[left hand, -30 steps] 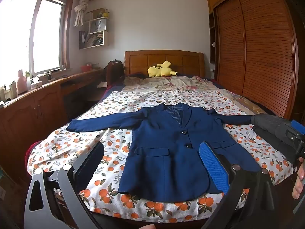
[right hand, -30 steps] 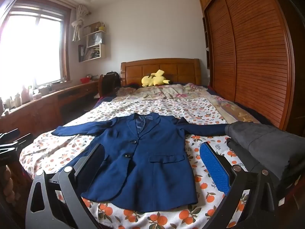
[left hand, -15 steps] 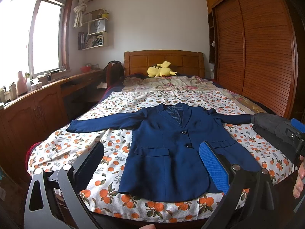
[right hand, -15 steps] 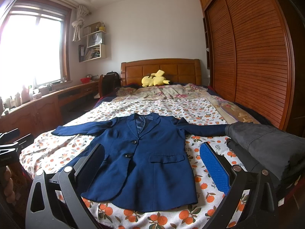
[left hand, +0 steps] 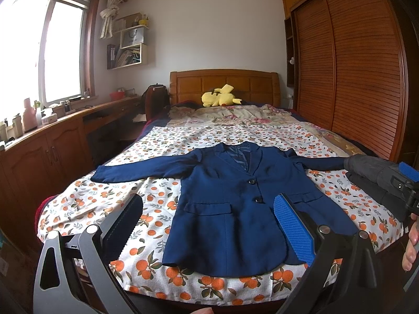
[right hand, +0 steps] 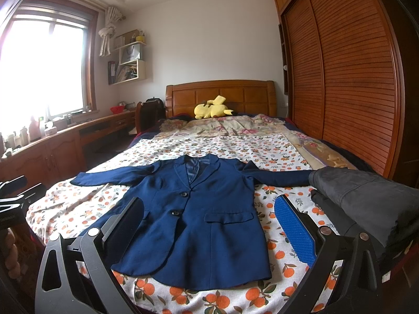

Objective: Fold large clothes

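Both claws are spread wide and hold nothing: the left gripper [left hand: 207,225] at the foot of the orange-print bedsheet [left hand: 110,196], the right gripper [right hand: 209,225] beside it. Between them, a navy blue buttoned blazer [right hand: 199,217] lies flat, sleeves outstretched; folded dark grey fabric [right hand: 366,198] sits right.

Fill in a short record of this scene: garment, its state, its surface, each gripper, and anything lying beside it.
garment: navy blazer
state: flat, front up, buttoned, sleeves spread out
surface: orange-print sheet on the bed
left gripper: open, holding nothing
right gripper: open, holding nothing
beside: dark grey folded clothing, over the blazer's sleeve end on the wardrobe side
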Motion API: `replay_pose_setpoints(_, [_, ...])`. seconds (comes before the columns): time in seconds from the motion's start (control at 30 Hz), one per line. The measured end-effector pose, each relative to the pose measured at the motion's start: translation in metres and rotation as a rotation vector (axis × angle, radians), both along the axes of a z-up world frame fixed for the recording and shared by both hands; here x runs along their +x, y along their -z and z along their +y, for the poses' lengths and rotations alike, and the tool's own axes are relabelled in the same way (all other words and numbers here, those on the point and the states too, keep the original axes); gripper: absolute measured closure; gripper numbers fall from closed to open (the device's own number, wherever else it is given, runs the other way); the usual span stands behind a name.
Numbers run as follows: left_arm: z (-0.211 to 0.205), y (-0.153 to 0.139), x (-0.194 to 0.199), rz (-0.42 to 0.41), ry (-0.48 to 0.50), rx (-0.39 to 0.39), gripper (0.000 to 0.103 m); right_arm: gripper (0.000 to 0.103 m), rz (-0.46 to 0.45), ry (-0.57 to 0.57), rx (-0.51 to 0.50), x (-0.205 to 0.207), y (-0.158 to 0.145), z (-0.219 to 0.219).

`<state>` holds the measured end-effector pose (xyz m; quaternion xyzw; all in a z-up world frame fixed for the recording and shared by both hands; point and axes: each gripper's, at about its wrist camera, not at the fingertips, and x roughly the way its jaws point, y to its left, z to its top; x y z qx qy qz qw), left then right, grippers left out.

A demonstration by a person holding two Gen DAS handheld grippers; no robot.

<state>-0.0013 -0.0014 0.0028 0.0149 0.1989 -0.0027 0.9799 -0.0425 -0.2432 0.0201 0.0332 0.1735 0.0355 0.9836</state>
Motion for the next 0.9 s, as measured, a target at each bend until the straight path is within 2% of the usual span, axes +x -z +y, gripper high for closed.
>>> replay_pose_setpoints(0.9, [-0.0012, -0.0025, -0.0024, -0.006, 0.005, -0.001, 0.002, 0.006, 0.000, 0.000, -0.001, 0.0008, -0.0010, 0.0003])
